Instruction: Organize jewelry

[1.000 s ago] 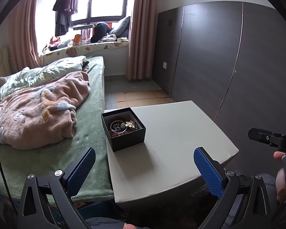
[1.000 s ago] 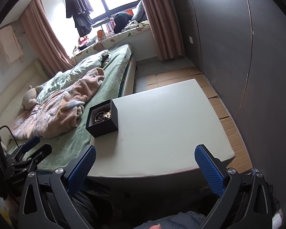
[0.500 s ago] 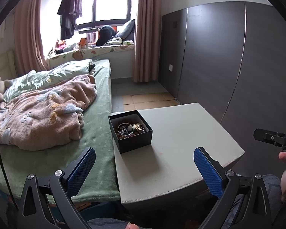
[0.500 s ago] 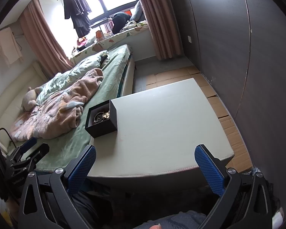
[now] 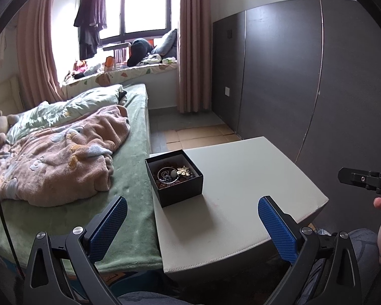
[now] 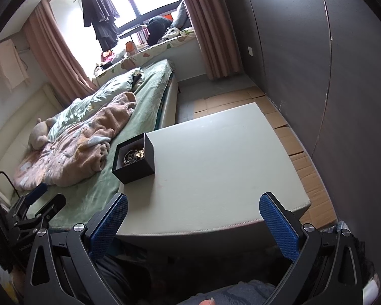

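An open black jewelry box stands at the left edge of a pale grey table. It holds a tangle of jewelry: a silver ring-shaped piece, dark beads and a gold flower-shaped piece. The box also shows in the right wrist view. My left gripper is open and empty, short of the table's near edge and the box. My right gripper is open and empty at the table's near edge, right of the box.
A bed with a green sheet and a pink blanket adjoins the table's left side. A dark wall panel runs along the right. Flattened cardboard covers the floor beyond and to the right of the table.
The left wrist view has swung so the box and table sit further right and lower in frame, and look slightly nearer. The right wrist view has barely shifted. Both grippers stay open.
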The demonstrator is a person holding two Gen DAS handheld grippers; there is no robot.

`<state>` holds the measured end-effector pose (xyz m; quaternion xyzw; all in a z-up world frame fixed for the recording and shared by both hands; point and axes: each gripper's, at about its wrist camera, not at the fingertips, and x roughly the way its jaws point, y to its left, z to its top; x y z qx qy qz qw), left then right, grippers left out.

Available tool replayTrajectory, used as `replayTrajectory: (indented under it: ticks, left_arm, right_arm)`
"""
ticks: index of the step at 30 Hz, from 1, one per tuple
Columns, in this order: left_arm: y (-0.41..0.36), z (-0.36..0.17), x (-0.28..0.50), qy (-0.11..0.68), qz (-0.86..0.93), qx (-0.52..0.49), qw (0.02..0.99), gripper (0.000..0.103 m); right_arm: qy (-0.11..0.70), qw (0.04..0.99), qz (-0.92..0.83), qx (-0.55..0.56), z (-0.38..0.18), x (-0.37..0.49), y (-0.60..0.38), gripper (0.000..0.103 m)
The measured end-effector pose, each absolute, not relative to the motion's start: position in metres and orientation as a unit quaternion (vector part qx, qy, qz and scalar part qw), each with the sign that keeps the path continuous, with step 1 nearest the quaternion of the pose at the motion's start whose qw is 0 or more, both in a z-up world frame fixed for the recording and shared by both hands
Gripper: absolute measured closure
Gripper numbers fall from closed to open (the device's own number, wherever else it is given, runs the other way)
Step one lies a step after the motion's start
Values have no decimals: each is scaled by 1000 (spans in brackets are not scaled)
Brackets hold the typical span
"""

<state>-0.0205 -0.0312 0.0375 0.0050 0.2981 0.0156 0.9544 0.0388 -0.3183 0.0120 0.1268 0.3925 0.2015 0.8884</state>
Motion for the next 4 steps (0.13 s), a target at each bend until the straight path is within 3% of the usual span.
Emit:
replayTrajectory:
  ticks: [4]
  left_arm:
    - [-29, 35, -16, 307, 20, 1, 952, 0]
  right_arm:
    - [395, 887, 200, 128, 12, 41, -321, 0]
